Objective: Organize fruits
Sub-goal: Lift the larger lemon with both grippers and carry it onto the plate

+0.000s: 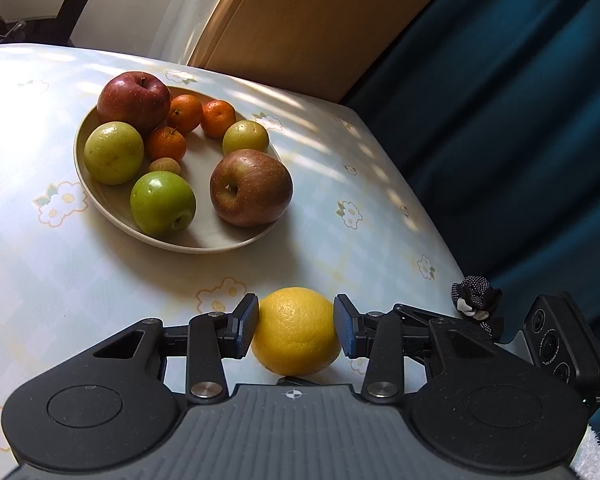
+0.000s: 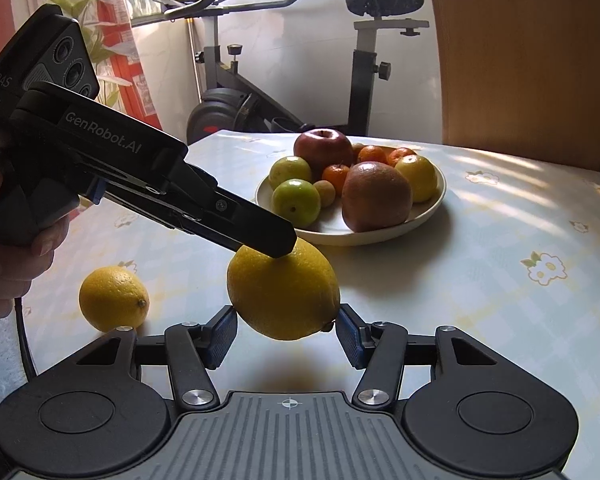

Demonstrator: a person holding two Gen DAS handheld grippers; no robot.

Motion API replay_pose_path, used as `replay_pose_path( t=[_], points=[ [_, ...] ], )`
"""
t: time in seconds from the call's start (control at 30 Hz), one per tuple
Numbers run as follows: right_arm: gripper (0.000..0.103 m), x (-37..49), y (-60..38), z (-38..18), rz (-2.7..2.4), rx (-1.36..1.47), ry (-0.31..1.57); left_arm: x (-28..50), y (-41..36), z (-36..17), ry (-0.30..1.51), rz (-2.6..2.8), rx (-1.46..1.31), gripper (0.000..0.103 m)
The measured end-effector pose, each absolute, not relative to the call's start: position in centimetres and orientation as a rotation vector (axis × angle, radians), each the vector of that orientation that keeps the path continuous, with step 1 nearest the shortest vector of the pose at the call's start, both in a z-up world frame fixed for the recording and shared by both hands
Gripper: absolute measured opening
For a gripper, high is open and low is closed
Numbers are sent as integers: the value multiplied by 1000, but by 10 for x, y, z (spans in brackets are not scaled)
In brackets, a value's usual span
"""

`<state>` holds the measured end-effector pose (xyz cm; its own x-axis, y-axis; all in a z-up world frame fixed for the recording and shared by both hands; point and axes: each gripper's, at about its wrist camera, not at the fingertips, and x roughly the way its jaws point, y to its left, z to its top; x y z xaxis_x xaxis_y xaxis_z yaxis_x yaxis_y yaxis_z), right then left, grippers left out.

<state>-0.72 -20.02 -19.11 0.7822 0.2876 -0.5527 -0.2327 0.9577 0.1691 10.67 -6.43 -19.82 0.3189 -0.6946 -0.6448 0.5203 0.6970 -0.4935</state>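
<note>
The left gripper (image 1: 296, 330) is clamped on a lemon (image 1: 296, 332) across its waxy, firm middle, lifted between the right gripper's (image 2: 286, 334) parted fingers.

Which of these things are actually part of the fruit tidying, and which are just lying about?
Part of the job:
- left hand-held gripper, shut on the held lemon
- second lemon, lying loose
- plate, already heaped

Just about:
- exercise bike
- wooden chair back
- blue curtain
</note>
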Motion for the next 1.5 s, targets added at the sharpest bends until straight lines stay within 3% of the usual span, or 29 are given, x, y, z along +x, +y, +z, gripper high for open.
replay_pose_path(
  t=[0.63, 1.5],
  points=[
    [51, 57, -204, -81, 312, -75, 479, 138, -62, -94, 692, -780, -190, 44],
    [51, 186, -230, -144, 314, -67, 741, 257, -82, -152, 887, -722, -203, 43]
  ],
)
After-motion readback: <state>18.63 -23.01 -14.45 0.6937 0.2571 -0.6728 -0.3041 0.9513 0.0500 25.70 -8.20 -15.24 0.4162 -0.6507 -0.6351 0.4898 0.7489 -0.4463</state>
